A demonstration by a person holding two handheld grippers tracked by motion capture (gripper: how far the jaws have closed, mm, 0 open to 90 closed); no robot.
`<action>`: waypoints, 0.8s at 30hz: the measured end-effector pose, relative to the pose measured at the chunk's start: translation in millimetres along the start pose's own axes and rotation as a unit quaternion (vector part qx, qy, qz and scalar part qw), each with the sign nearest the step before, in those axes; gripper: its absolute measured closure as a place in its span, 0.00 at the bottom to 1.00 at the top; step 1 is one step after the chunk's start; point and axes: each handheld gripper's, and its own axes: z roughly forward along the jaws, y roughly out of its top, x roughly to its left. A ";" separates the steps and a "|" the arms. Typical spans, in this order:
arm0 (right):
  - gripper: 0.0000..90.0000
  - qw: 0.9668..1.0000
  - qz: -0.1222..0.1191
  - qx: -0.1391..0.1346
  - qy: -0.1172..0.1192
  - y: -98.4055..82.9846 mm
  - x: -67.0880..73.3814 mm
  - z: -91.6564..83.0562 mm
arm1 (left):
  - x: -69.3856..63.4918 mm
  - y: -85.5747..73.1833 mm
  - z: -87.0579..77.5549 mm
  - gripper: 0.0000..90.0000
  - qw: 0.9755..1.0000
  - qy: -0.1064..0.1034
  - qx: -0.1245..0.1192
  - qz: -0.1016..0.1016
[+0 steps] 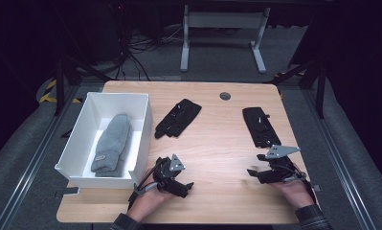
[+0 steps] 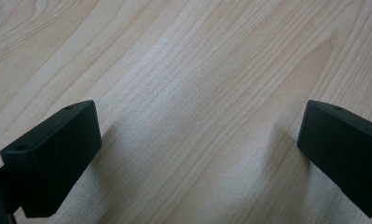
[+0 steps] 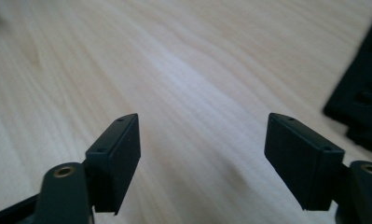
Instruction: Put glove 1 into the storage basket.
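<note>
Nearest the person, two hands enter from the bottom edge of the high view, each carrying a gripper low over the wooden table (image 1: 217, 143). The left gripper (image 1: 185, 188) sits near the front edge, just beside the near right corner of the white box (image 1: 143, 112). In the left gripper view its jaws stand spread wide with bare wood grain between them; nothing is pinched. The right gripper (image 1: 255, 173) is held near the front right of the table, its grey three-cornered plate on top. In the right gripper view its jaws stand apart with only table surface between them; nothing is gripped.

Beyond the right gripper, just past its tips, a black glove (image 1: 261, 126) lies flat on the right half of the table, lengthwise from near to far. Its dark edge appears at the right margin of the right gripper view (image 3: 361, 102), clear of the jaws and untouched.

Farther in, towards the table's middle, a second black glove (image 1: 178, 118) lies flat at a slant, well apart from both grippers and near the box's right wall.

Inside the white box, on the left side of the table, a grey mitten (image 1: 112, 144) lies along the floor of the box, cuff towards the person.

At the far edge, a round grey cable port (image 1: 225, 96) is set into the tabletop.
</note>
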 end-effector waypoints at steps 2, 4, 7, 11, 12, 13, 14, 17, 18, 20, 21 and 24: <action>0.43 1.000 0.010 -0.010 -0.008 3.7 -7.3 -2.3 | 0.2 0.1 -0.2 0.00 1.000 -0.001 0.001 0.001; 0.49 1.000 0.020 -0.015 -0.014 6.4 -13.5 -3.7 | 0.2 0.1 -0.2 0.00 1.000 -0.001 0.001 0.001; 0.60 0.999 0.029 -0.020 -0.028 10.7 -24.0 -4.6 | 0.1 0.1 -0.2 0.00 1.000 0.000 0.001 0.001; 0.77 0.997 0.047 -0.019 -0.049 13.7 -38.6 -3.1 | 0.1 0.1 -0.1 0.00 1.000 -0.001 0.001 0.001; 0.85 0.997 0.053 -0.017 -0.057 14.0 -42.2 -3.0 | 0.1 0.2 -0.1 0.00 1.000 -0.001 0.001 0.001; 0.91 0.996 0.057 -0.016 -0.062 14.1 -45.8 -2.9 | 0.2 0.2 -0.1 0.00 1.000 -0.001 0.001 0.001; 0.98 0.996 0.062 -0.020 -0.068 14.5 -50.2 -2.9 | 0.1 0.2 0.0 0.00 1.000 -0.001 0.001 0.001; 1.00 0.994 0.070 -0.026 -0.078 16.5 -60.2 -3.6 | 0.1 0.2 0.0 0.00 1.000 -0.001 0.001 0.001; 1.00 0.994 0.070 -0.026 -0.080 17.1 -62.6 -3.1 | 0.1 0.2 0.0 0.00 1.000 -0.001 0.001 0.001; 1.00 0.993 0.073 -0.024 -0.087 17.3 -68.9 -1.0 | 0.1 0.2 0.0 0.00 1.000 -0.001 0.001 0.001; 1.00 0.993 0.075 -0.022 -0.088 16.7 -72.1 0.8 | 0.1 0.2 0.0 0.00 1.000 -0.001 0.001 0.001; 1.00 0.992 0.079 -0.013 -0.097 14.5 -79.8 6.9 | 0.1 0.2 0.0 0.00 1.000 -0.001 0.001 0.001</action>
